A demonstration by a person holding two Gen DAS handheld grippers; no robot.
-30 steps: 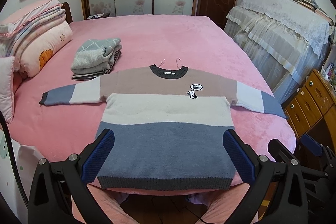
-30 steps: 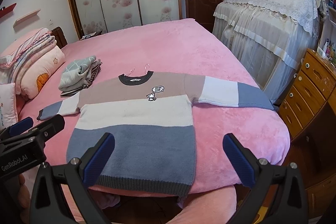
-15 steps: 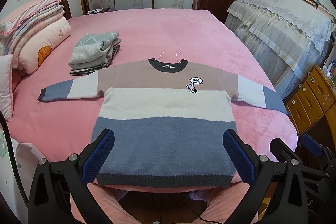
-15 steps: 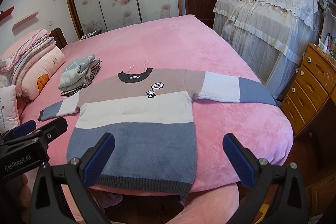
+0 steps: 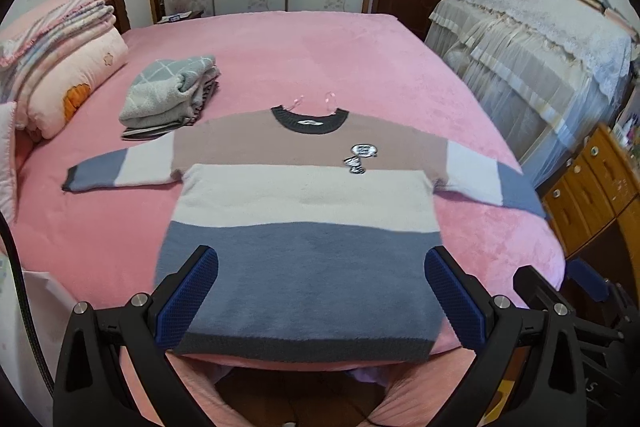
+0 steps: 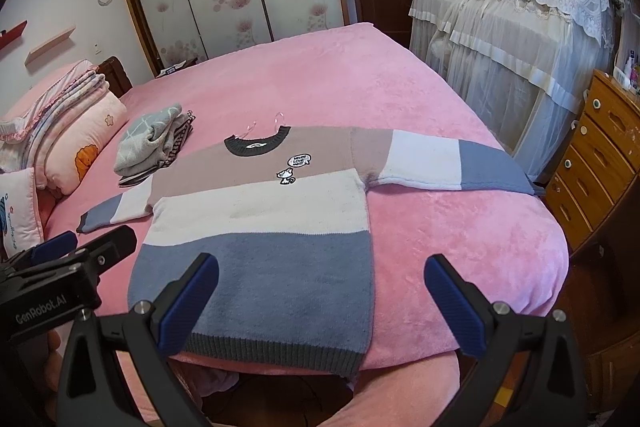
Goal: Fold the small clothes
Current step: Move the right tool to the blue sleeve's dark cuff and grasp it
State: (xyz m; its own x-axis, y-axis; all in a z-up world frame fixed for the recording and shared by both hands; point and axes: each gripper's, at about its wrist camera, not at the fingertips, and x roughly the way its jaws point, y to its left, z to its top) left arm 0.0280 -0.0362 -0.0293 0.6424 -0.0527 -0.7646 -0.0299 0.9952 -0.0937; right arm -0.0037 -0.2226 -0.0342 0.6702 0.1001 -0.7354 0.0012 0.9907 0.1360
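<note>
Lying flat, front up, sleeves spread, on the pink bed: striped sweater, hem at the near edge. Hovering over that hem, spread wide and gripping nothing: left tool and right tool. Sitting beyond the left sleeve: folded clothes pile.

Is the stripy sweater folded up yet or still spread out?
Spread out. The sweater lies flat on the pink bed, both sleeves stretched out sideways and the collar showing at the top. No fold has been made.
</note>
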